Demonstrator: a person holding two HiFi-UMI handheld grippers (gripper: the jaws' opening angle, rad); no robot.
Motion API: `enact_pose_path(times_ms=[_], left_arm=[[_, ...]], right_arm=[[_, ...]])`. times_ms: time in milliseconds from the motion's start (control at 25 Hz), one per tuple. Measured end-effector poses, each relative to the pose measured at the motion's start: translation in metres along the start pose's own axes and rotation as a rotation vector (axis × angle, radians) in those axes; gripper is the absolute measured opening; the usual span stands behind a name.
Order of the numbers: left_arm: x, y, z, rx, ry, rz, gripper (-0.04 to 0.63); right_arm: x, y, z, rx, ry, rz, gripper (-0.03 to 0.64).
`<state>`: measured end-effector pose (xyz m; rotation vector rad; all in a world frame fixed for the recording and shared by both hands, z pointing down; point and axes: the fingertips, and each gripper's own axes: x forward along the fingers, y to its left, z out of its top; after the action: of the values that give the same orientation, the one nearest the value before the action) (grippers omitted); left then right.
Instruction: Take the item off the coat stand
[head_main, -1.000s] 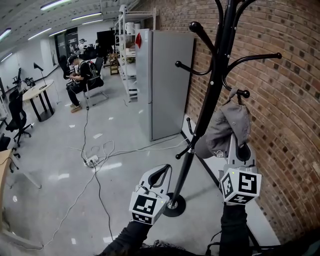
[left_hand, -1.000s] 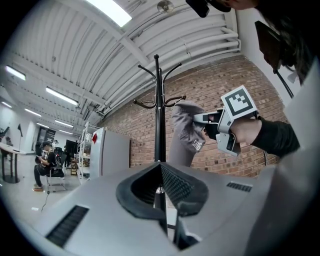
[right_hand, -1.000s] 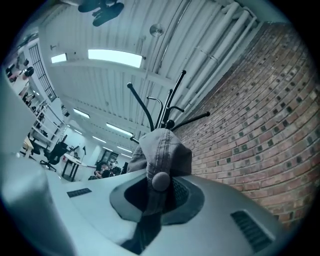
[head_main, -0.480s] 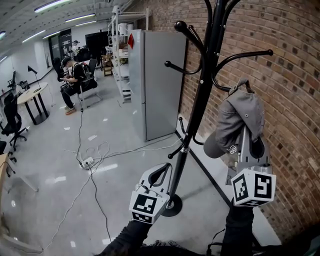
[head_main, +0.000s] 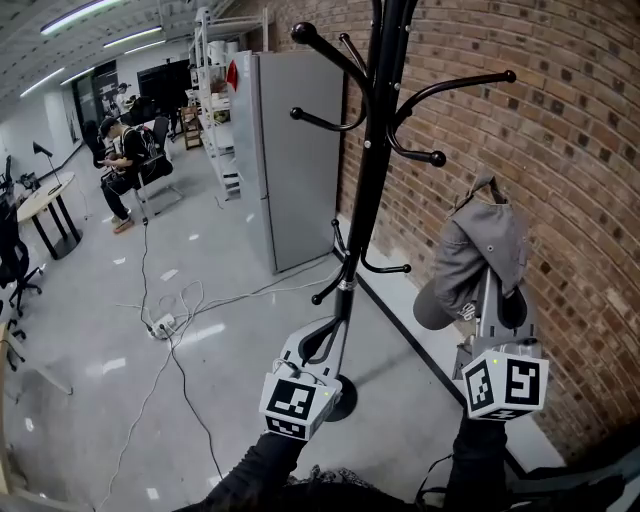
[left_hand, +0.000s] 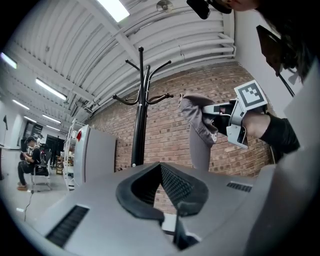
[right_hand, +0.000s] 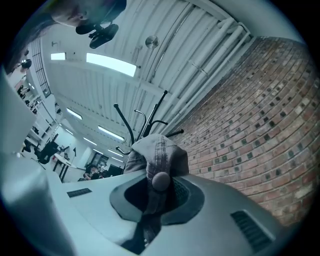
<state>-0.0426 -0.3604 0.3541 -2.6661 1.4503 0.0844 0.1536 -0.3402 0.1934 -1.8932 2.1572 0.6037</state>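
The black coat stand (head_main: 372, 180) rises in the middle of the head view, and its lower right hook (head_main: 437, 158) is bare. A grey cap (head_main: 480, 240) hangs to the right of that hook, clear of the stand. My right gripper (head_main: 492, 285) is shut on its fabric from below. In the right gripper view the cap (right_hand: 157, 152) fills the jaws of the right gripper (right_hand: 160, 182), with the stand (right_hand: 155, 114) behind it. My left gripper (head_main: 333, 325) is shut and empty, low in front of the pole. The left gripper view shows the left gripper (left_hand: 161, 166), the stand (left_hand: 140, 115) and the cap (left_hand: 197, 117).
A brick wall (head_main: 570, 200) runs close on the right. A grey cabinet (head_main: 285, 150) stands behind the stand, with shelving (head_main: 215, 90) beyond. The stand's round base (head_main: 338, 400) sits by my left gripper. Cables (head_main: 170, 320) trail over the floor; a seated person (head_main: 120, 165) is far left.
The cap has come off the stand's hook and moved right and down with my right gripper. The hook end now shows bare. My left gripper has stayed low by the pole.
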Motion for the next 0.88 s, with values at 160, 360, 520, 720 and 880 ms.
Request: enact_pose_path(times_ms=[160, 360, 520, 720, 880], left_arm=[[0.006, -0.013, 0.001, 0.007, -0.003, -0.029, 0.009], [0.016, -0.027, 0.0, 0.008, 0.0, -0.054, 0.009], [0.023, -0.043, 0.005, 0.019, -0.009, -0.091, 0.009], [0.027, -0.054, 0.008, 0.025, -0.015, -0.116, 0.009], [0.029, -0.061, 0.008, 0.024, -0.014, -0.129, 0.009]], right_arm=[[-0.016, -0.007, -0.024, 0.022, 0.042, -0.012, 0.028], [-0.036, -0.012, -0.05, 0.067, 0.097, -0.021, 0.028], [-0.054, -0.008, -0.071, 0.101, 0.147, -0.019, 0.028], [-0.071, -0.001, -0.087, 0.102, 0.174, -0.014, 0.028], [-0.086, -0.002, -0.097, 0.102, 0.197, -0.015, 0.028]])
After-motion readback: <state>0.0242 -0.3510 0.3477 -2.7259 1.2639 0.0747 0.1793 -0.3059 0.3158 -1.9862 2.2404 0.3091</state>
